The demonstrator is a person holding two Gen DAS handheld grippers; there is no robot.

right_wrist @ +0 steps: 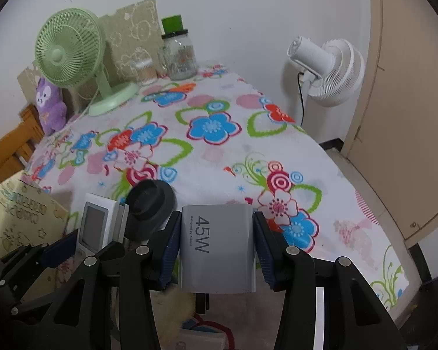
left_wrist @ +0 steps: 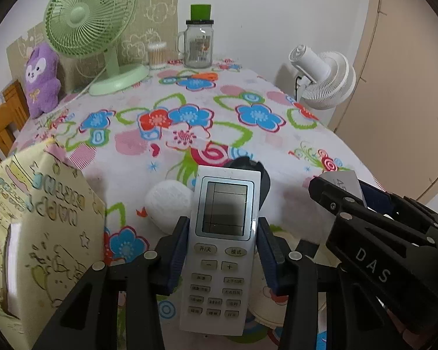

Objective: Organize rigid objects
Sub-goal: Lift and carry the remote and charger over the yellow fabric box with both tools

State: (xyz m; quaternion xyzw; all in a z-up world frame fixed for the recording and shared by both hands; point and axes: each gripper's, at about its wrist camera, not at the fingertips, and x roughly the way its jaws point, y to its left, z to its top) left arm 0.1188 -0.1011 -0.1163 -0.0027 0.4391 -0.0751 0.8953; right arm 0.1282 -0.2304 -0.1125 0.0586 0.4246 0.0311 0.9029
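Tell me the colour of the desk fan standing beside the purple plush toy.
Pale green desk fan; clearest in the left wrist view.

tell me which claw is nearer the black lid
Too close to call. The right claw holds the charger just right of the black lid; the left claw holds the remote in front of it.

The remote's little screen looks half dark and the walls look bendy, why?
Left wrist view: the remote control screen is shaded in its lower part, with a pale sheen near the top. Both views: the fisheye lens curves the door and darkens the corners.
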